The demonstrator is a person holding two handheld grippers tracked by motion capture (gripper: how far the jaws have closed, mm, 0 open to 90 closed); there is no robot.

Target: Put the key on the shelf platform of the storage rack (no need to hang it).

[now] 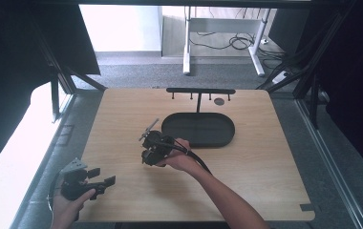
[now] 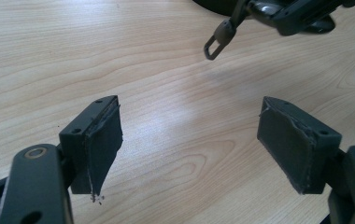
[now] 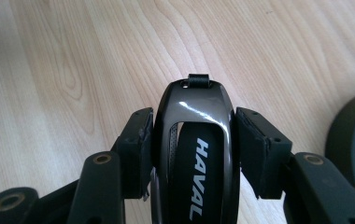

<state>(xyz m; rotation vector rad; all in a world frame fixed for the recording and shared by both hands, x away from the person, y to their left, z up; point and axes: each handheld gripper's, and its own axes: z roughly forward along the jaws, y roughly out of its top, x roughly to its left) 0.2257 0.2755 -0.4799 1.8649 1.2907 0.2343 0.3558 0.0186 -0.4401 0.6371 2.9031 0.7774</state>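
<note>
Car key fob (image 3: pixel 195 154) clamped in right hand-held gripper (image 3: pixel 192 140), mid-table (image 1: pixel 122 119).

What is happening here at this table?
A person works with a gripper in each hand. The right gripper is shut on a glossy black car key marked HAVAL, held above the wooden table beside an oval black tray. A small loop hangs from the key. The left gripper is open and empty near the table's front left corner.
</note>
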